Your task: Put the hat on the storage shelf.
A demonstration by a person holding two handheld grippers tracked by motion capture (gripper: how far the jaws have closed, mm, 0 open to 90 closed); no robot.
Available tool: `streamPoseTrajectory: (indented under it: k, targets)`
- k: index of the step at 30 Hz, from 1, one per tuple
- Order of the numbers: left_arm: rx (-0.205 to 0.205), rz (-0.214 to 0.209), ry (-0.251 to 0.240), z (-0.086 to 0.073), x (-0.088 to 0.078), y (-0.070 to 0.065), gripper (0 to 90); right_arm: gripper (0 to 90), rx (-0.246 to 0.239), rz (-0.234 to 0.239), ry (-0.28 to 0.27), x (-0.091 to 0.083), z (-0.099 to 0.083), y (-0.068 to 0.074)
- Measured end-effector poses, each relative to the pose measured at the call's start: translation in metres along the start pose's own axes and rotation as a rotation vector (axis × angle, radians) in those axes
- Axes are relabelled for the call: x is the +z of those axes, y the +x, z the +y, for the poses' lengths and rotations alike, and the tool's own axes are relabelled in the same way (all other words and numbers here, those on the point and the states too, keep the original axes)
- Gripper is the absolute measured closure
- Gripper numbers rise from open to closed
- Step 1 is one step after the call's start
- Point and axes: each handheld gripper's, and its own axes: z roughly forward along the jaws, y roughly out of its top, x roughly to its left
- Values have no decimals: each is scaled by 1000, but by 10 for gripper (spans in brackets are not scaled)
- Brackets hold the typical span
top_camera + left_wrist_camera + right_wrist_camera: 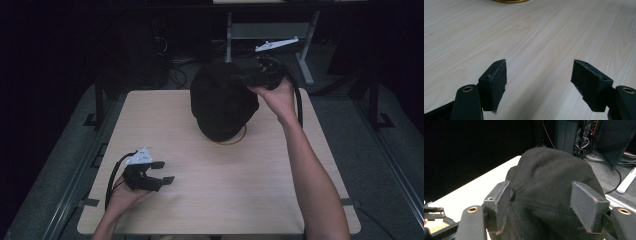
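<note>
A: Where's the black cloth (222, 100) sitting for you?

B: It's draped in a dome over something with a yellow ring (235, 141) at its base, toward the far side of the table (200, 210). The high view is dim, so I can't tell you what's under the cloth.

A: And your right gripper (250, 79)?

B: You've got it up at the cloth's far right shoulder. In the right gripper view its jaws stand wide apart with the fabric bulging up between them; the left pad looks to brush a fold, but they aren't pinching it.

A: Your left gripper (165, 172)?

B: It sits well short of the cloth, near the table's near-left corner. Its jaws are spread wide over bare wood, nothing between them.
</note>
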Motion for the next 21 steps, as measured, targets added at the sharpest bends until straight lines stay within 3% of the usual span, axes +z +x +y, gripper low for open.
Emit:
streamPoseTrajectory:
  k: [14, 21]
  targets:
    - [7, 9, 9, 0, -1, 1, 276, 270, 18, 5, 7, -29, -21, -6]
    - [-9, 10, -3, -1, -1, 1, 275, 261, 28, 5, 10, -40, -32, -8]
